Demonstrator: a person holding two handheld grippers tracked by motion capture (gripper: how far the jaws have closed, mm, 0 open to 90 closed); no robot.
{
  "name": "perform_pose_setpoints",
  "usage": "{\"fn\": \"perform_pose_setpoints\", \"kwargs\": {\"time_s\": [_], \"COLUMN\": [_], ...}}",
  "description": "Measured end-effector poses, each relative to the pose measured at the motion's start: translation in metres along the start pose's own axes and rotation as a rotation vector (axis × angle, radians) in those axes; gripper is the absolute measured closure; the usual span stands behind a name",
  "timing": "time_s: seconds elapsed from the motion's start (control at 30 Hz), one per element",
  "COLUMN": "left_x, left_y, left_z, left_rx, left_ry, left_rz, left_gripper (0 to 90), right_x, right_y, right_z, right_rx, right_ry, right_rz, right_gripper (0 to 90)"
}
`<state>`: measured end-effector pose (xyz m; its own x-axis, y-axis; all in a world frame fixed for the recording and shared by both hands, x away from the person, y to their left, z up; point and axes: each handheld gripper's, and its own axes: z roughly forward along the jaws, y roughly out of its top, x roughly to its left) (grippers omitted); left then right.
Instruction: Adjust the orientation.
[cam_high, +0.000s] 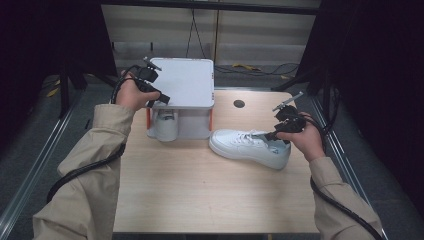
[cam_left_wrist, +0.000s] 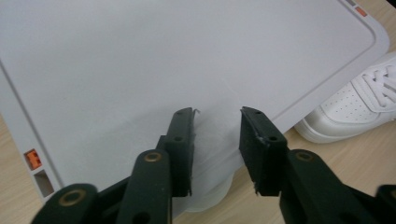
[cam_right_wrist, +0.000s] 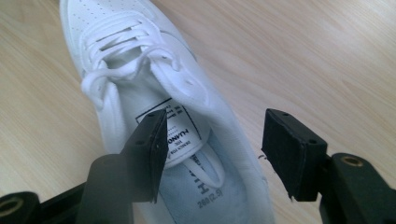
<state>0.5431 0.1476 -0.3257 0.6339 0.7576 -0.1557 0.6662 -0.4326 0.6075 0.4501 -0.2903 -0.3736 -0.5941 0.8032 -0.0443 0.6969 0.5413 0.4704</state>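
White leather sneaker (cam_right_wrist: 154, 93) lies on the worktop (cam_high: 200, 190); the right claw (cam_right_wrist: 215, 154) is spread astride its outer collar wall, ready to pinch. Over the grey rack (cam_left_wrist: 154, 60), the left claw (cam_left_wrist: 215, 144) hangs spread, pinching nothing.

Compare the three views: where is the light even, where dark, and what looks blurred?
High view: table evenly lit, surroundings black. Left gripper view: rack top flat and pale, shoe sharp. Right gripper view: laces crisp, near jaws soft-edged, soft shadow beside the shoe.
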Motion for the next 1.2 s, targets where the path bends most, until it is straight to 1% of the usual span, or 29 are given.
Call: {"fn": "perform_pose_setpoints", "kwargs": {"time_s": [0.03,0.07,0.13,0.2,0.23,0.27,0.3,0.33,0.37,0.4,0.43,0.47,0.57,0.6,0.63,0.67,0.7,0.73,0.8,0.87,0.93,0.97,1.0,1.03,1.07,1.1,1.13,1.17,1.2], "left_x": [-0.001,-0.002,-0.004,-0.005,-0.005,-0.005,-0.004,-0.004,-0.004,-0.004,-0.004,-0.003,-0.004,-0.004,-0.004,-0.004,-0.004,-0.003,-0.003,-0.003,-0.003,-0.004,-0.004,-0.004,-0.005,-0.005,-0.006,-0.006,-0.006], "left_y": [0.0,0.0,0.001,0.0,0.0,-0.002,-0.002,-0.003,-0.003,-0.003,-0.003,-0.003,-0.002,-0.002,-0.002,-0.002,-0.002,-0.003,-0.004,-0.004,-0.004,-0.003,-0.002,-0.002,-0.002,-0.002,-0.002,-0.002,-0.002], "left_z": [0.0,0.0,0.0,0.001,0.001,0.003,0.003,0.003,0.002,0.002,0.002,0.002,0.003,0.003,0.003,0.003,0.003,0.002,0.002,0.002,0.002,0.002,0.003,0.003,0.002,0.003,0.003,0.003,0.003], "left_rx": [0.0,0.001,0.004,0.001,-0.005,-0.006,-0.013,-0.015,-0.014,-0.014,-0.014,-0.015,-0.01,-0.006,-0.006,-0.007,-0.01,-0.016,-0.018,-0.022,-0.017,-0.015,-0.01,-0.01,-0.007,-0.005,-0.005,-0.005,-0.006], "left_ry": [-0.002,-0.001,0.003,0.0,0.007,0.033,0.021,0.018,0.012,0.008,0.008,0.006,0.004,0.007,0.007,0.006,0.004,0.0,-0.002,-0.004,0.0,0.002,0.008,0.008,0.01,0.011,0.013,0.015,0.015], "left_rz": [0.001,0.012,0.026,0.025,0.03,0.052,0.034,0.029,0.022,0.03,0.032,0.026,0.018,0.023,0.023,0.023,0.018,0.014,0.015,0.011,0.022,0.022,0.029,0.029,0.033,0.033,0.03,0.029,0.03], "left_gripper": [71.5,75.9,77.2,80.5,80.9,83.6,84.5,85.4,85.4,87.8,88.0,88.0,89.3,90.0,90.0,90.0,90.0,90.0,90.0,90.0,90.0,90.0,90.0,90.0,90.0,90.0,90.0,90.0,90.0], "right_x": [-0.002,-0.003,-0.005,-0.007,-0.008,-0.009,-0.01,-0.012,-0.012,-0.014,-0.015,-0.015,-0.019,-0.021,-0.021,-0.021,-0.021,-0.02,-0.02,-0.021,-0.021,-0.021,-0.023,-0.023,-0.024,-0.024,-0.024,-0.024,-0.023], "right_y": [-0.001,-0.002,-0.003,-0.004,-0.005,-0.006,-0.007,-0.009,-0.009,-0.012,-0.014,-0.014,-0.017,-0.019,-0.019,-0.019,-0.02,-0.02,-0.02,-0.02,-0.019,-0.019,-0.017,-0.017,-0.017,-0.016,-0.016,-0.015,-0.015], "right_z": [0.0,-0.001,-0.001,-0.001,-0.001,-0.001,-0.001,-0.001,-0.001,0.001,0.003,0.003,0.007,0.01,0.01,0.012,0.014,0.021,0.023,0.029,0.035,0.038,0.04,0.04,0.041,0.041,0.041,0.04,0.04], "right_rx": [0.001,0.005,0.006,0.015,0.021,0.024,0.029,0.04,0.04,0.057,0.071,0.071,0.102,0.118,0.118,0.135,0.15,0.19,0.199,0.214,0.246,0.26,0.27,0.27,0.278,0.292,0.292,0.314,0.329], "right_ry": [0.0,-0.002,-0.004,-0.009,-0.01,-0.009,-0.009,-0.013,-0.013,-0.005,-0.003,-0.003,0.0,0.005,0.005,0.01,0.012,0.009,0.009,0.013,0.003,0.001,0.0,0.0,0.009,-0.01,-0.01,-0.022,-0.025], "right_rz": [0.005,0.009,0.011,0.01,0.02,0.013,0.016,0.015,0.015,0.02,0.023,0.023,0.026,0.033,0.033,0.031,0.015,0.006,0.0,-0.004,-0.014,-0.028,-0.03,-0.03,-0.038,-0.058,-0.058,-0.085,-0.09], "right_gripper": [41.4,41.4,41.4,41.8,42.0,42.1,42.6,43.3,43.3,44.0,44.4,44.4,45.9,48.0,48.0,48.7,49.9,52.8,53.8,55.4,57.0,57.5,59.9,59.9,65.3,74.3,74.3,77.1,77.7]}}
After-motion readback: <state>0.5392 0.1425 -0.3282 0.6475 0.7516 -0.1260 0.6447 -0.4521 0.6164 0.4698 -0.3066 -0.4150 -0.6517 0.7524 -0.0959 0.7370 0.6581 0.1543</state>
